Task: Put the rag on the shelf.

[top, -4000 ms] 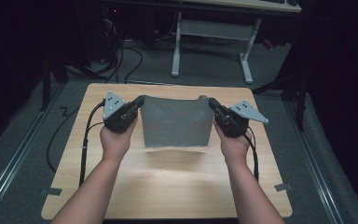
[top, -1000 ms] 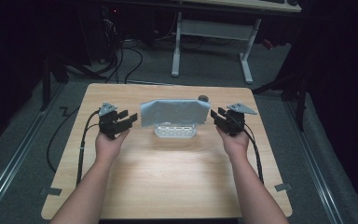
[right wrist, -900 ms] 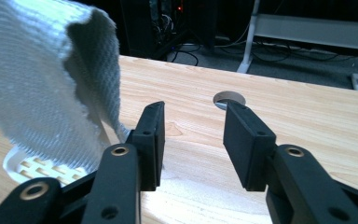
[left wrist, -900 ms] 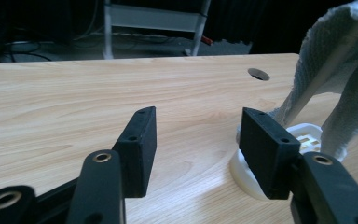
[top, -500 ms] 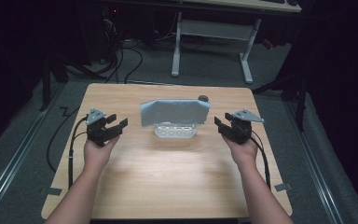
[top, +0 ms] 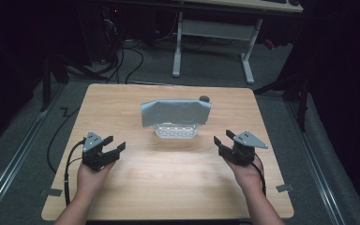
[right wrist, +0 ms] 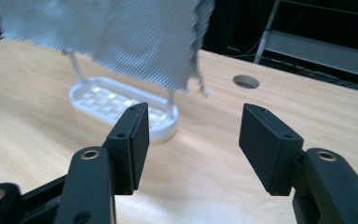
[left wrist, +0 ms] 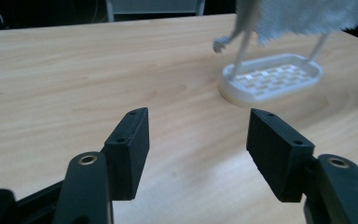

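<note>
A light-blue woven cloth (top: 176, 113) drapes over a white slatted plastic rack (top: 176, 131), ahead of and between the wide-open left gripper (top: 113, 145) and wide-open right gripper (top: 221, 138).

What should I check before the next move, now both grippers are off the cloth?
1. Left gripper open and empty: ok.
2. Right gripper open and empty: ok.
3. Grey cloth draped over the white rack, off the table: ok.
4. Both grippers apart from the cloth, one on each side: ok.
5. Rack standing upright on its tray base: ok.
6. Cloth hanging evenly front and back: cannot tell; its far side is hidden.
</note>
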A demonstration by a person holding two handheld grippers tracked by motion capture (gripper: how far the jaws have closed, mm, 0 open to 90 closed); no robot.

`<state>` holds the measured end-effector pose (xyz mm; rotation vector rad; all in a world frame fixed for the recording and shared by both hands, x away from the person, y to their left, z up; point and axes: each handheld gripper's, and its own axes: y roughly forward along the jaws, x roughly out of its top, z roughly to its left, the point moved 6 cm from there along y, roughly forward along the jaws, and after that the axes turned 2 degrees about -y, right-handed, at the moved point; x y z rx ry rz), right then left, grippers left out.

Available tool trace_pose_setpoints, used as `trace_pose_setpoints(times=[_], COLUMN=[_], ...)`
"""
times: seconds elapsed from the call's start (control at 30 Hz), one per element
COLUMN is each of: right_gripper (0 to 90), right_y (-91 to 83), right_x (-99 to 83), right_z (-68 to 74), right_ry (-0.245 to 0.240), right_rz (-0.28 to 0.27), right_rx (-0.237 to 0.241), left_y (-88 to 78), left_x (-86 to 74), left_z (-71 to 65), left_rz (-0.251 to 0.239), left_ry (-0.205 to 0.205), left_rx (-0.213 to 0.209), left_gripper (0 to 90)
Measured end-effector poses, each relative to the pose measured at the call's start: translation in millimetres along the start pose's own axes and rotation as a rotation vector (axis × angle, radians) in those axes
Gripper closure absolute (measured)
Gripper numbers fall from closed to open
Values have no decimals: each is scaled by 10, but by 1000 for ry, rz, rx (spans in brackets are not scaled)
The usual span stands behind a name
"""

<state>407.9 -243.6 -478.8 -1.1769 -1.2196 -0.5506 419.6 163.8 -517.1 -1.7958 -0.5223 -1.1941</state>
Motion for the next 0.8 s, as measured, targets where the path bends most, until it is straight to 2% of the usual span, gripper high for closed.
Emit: trace_pose_setpoints(times=[0.03, 0.07, 0.1, 0.13, 0.2, 0.23, 0.27, 0.3, 0.33, 0.37, 0.4, 0.43, 0.47, 0.5, 0.53, 0.57, 0.6, 0.63, 0.7, 0.77, 0.8], right_gripper=[408, 408, 383, 383, 361, 353, 353, 336, 343, 343, 371, 347, 320, 351, 352, 352, 352, 351, 352, 353, 353], right_y=[-52, -52, -92, -92, -139, -187, -187, -249, -304, -304, -363, -398, -403, -405, -391, -374, -374, -347, -340, -340, -340], right_x=[-81, -81, -177, -177, -288, -430, -430, -548, -626, -626, -716, -781, -796, -796, -804, -813, -813, -820, -819, -819, -819], right_z=[76, 76, 157, 157, 239, 325, 325, 391, 422, 422, 444, 463, 471, 418, 382, 361, 361, 354, 365, 368, 368], right_ry=[3, 3, 12, 12, 23, 33, 33, 58, 66, 66, 65, 50, 8, -25, -1, 34, 34, 34, 13, 22, 22], right_rz=[15, 15, 30, 30, 50, 92, 92, 125, 122, 122, 114, 135, 166, 163, 160, 166, 166, 167, 161, 158, 158], right_rx=[11, 11, 35, 35, 46, 46, 46, 58, 52, 52, 44, 51, 67, 32, 32, 44, 44, 51, 54, 62, 62], left_y=[-46, -46, -83, -83, -117, -158, -158, -175, -175, -177, -185, -186, -174, -150, -150, -127, -127, -122, -128, -139, -139], left_x=[-95, -95, -203, -203, -307, -426, -426, -566, -566, -599, -604, -599, -600, -620, -620, -638, -638, -644, -644, -638, -638], left_z=[-76, -76, -167, -167, -289, -439, -439, -606, -606, -688, -767, -837, -863, -864, -864, -835, -835, -798, -753, -707, -707], left_rz=[23, 23, 51, 51, 77, 94, 94, 153, 153, 184, 187, 183, 184, 198, 198, 212, 212, 213, 213, 209, 209], left_ry=[3, 3, -2, -2, -4, -30, -30, -86, -86, -80, -41, 30, 85, 122, 122, 97, 97, 71, 48, 5, 5], left_rx=[-9, -9, -19, -19, -33, -65, -65, -127, -127, -150, -166, -165, -149, -128, -128, -138, -138, -141, -137, -142, -142], left_gripper=[393, 390, 388, 384, 381, 376, 381, 400, 406, 406, 402, 399, 392, 388, 388, 388, 387, 387, 386, 386, 386])
